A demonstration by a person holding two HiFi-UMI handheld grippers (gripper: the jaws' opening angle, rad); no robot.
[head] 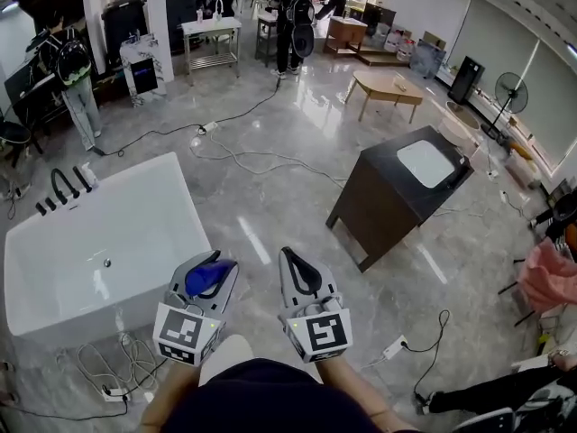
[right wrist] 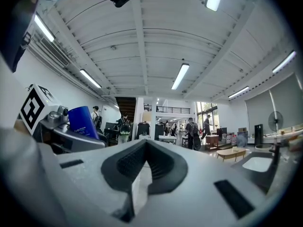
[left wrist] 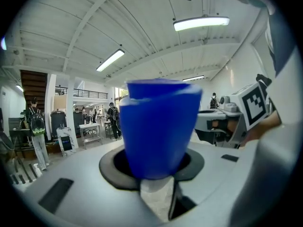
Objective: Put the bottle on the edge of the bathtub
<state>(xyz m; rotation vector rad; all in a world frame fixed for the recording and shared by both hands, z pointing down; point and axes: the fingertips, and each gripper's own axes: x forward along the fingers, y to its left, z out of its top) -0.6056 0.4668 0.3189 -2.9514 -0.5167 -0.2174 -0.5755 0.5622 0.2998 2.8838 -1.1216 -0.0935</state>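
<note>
half done: left gripper (head: 215, 269) is clamped on the blue bottle (left wrist: 158, 126) at lower centre of the head view, right gripper (head: 290, 258) closed (empty), bottle not yet on the bathtub (head: 126, 184) edge at left.

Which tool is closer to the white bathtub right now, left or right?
Left. The left tool, gripping the blue bottle, hangs just off the bathtub's near right corner; the right tool, shut and empty, is beside it on the side away from the tub.
</note>
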